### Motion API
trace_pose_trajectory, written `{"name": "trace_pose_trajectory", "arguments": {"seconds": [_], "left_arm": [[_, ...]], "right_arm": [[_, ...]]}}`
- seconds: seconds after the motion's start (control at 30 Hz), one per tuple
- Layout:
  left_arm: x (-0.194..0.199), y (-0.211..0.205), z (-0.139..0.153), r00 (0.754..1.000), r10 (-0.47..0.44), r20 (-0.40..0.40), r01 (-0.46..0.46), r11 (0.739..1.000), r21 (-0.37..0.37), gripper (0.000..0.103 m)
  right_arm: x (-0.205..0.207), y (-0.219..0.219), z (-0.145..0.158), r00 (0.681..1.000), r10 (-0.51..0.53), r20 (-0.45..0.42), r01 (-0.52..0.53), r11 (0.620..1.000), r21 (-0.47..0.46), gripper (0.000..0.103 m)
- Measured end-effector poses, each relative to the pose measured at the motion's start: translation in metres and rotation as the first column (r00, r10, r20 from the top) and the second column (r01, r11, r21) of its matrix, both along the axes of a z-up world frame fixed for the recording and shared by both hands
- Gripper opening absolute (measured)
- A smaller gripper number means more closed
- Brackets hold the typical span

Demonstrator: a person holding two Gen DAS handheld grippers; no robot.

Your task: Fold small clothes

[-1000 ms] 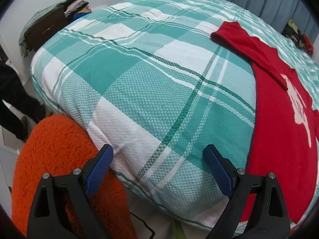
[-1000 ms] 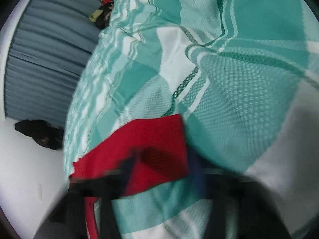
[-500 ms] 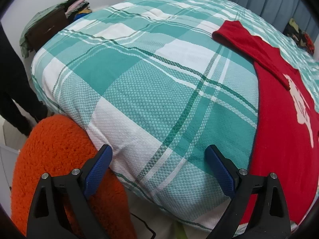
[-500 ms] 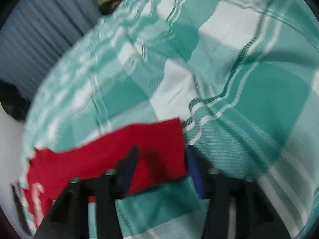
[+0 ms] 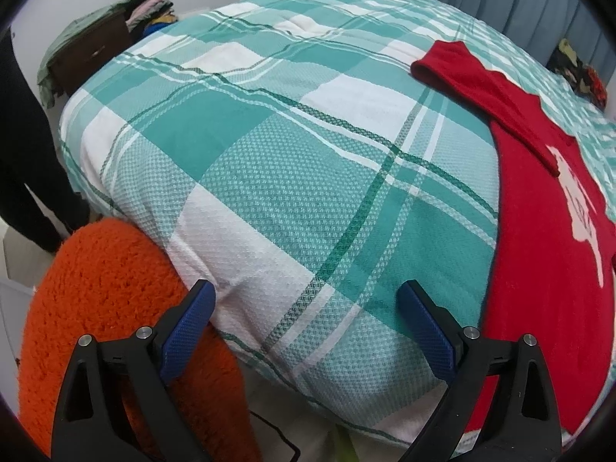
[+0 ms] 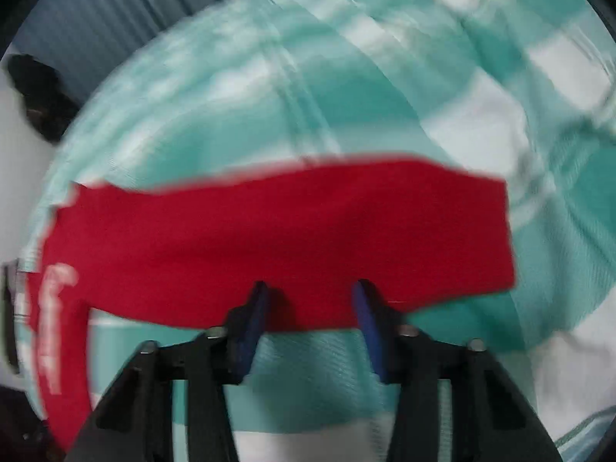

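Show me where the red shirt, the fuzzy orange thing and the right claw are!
red shirt (image 5: 539, 269): left wrist view, its body.
fuzzy orange thing (image 5: 104, 288): left wrist view, its top.
right claw (image 6: 310, 300): right wrist view, between its tips.

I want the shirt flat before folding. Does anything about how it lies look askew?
Yes. The red shirt lies on the plaid blanket with one sleeve stretched straight out to the side, unfolded, and its lower part hangs over the blanket's near edge. No tear or spill shows.

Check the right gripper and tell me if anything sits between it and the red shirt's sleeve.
Nothing visible does. The right gripper hangs directly over the red knit shirt with a white print, its blue-padded jaws apart and having just been closing, with only sleeve fabric showing between them. The teal and white plaid bedspread lies underneath.
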State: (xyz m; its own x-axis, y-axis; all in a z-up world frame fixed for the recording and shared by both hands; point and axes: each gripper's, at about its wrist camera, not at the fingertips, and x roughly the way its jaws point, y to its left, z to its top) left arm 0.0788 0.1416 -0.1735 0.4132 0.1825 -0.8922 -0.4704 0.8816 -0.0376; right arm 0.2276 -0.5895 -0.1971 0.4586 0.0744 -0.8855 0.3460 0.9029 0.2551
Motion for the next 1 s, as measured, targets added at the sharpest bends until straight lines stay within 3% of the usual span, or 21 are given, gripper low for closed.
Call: {"name": "trace_pose_trajectory", "arguments": {"seconds": [0.07,0.2,0.27,0.33,0.4,0.47,0.67,0.83,0.93,1.0], "left_arm": [[-0.001,0.002,0.000,1.000,-0.001,0.002,0.001,1.000,-0.010,0.097],[0.003,-0.001,-0.002,1.000,-0.001,0.000,0.001,1.000,0.007,0.099],[0.002,-0.002,-0.002,1.000,0.000,0.004,0.000,1.000,0.011,0.099],[0.001,-0.002,-0.001,1.000,-0.002,0.011,0.002,1.000,0.006,0.099],[0.000,-0.002,0.001,1.000,-0.006,0.018,0.006,1.000,0.004,0.099],[-0.001,-0.004,0.003,1.000,-0.016,0.023,0.015,1.000,0.015,0.099],[-0.001,-0.018,0.009,0.996,-0.085,0.036,0.082,0.994,0.075,0.099],[-0.002,-0.029,0.017,0.988,-0.144,0.053,0.137,0.983,0.122,0.099],[-0.003,-0.033,0.021,0.983,-0.174,0.059,0.164,0.976,0.140,0.099],[-0.005,-0.036,0.024,0.978,-0.200,0.064,0.189,0.970,0.153,0.099]], "right_arm": [[-0.017,-0.013,0.004,0.997,-0.047,0.055,0.047,0.999,0.000,0.030],[-0.059,-0.037,0.004,0.993,-0.116,0.015,0.117,0.985,-0.128,0.034],[-0.081,-0.044,0.011,0.986,-0.163,0.034,0.166,0.977,-0.132,0.035],[-0.102,-0.044,0.025,0.973,-0.219,0.068,0.227,0.961,-0.161,0.036],[-0.117,-0.031,0.046,0.971,-0.201,0.127,0.220,0.961,-0.166,0.039],[-0.126,-0.001,0.066,0.972,-0.140,0.188,0.171,0.973,-0.155,0.051],[-0.156,0.125,0.106,0.935,0.088,0.343,-0.055,0.993,-0.102,0.064],[-0.181,0.247,0.093,0.869,0.344,0.355,-0.296,0.937,-0.184,0.066],[-0.195,0.291,0.065,0.854,0.431,0.292,-0.381,0.900,-0.211,0.066],[-0.197,0.312,0.053,0.829,0.509,0.231,-0.450,0.853,-0.263,0.066]]}}
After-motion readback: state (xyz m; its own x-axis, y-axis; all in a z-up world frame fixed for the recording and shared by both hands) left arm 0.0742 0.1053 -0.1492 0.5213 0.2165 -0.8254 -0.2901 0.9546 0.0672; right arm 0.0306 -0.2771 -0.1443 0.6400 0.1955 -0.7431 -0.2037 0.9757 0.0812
